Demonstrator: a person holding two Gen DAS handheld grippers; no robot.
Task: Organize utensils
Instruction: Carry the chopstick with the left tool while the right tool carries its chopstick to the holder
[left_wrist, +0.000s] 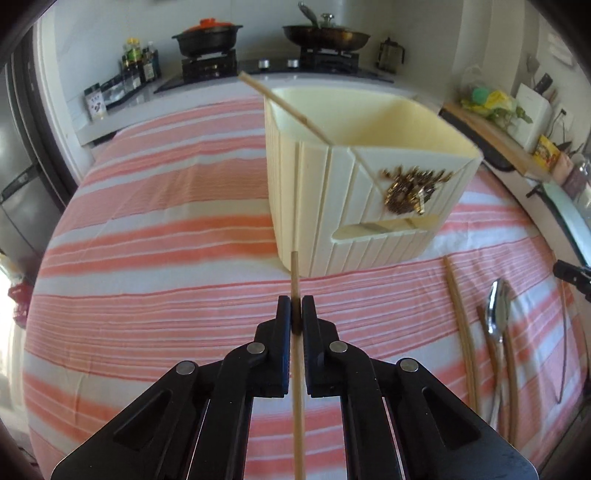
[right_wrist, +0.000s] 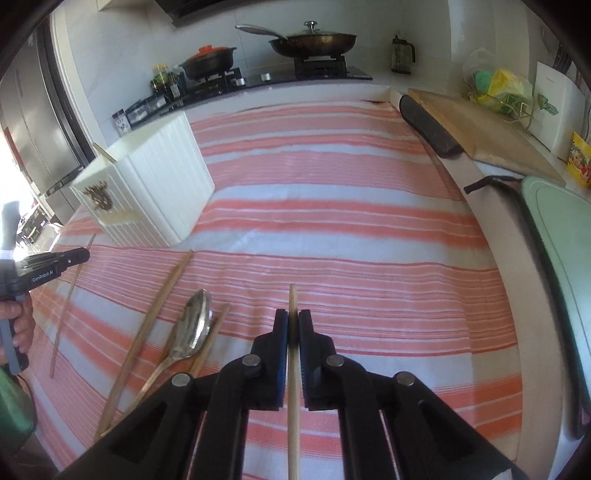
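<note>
Wooden chopsticks sat clamped in both tools, the left gripper (left_wrist: 296, 314) and the right gripper (right_wrist: 293, 325) each pinching one above the striped cloth (right_wrist: 332, 221), near the cream holder (left_wrist: 354, 177) and spoon (right_wrist: 194, 325).

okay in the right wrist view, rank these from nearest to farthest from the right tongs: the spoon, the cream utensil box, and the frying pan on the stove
1. Spoon: just left of the right tongs, on the striped cloth.
2. Cream utensil box: farther back on the left.
3. Frying pan: on the stove at the far wall.
</note>
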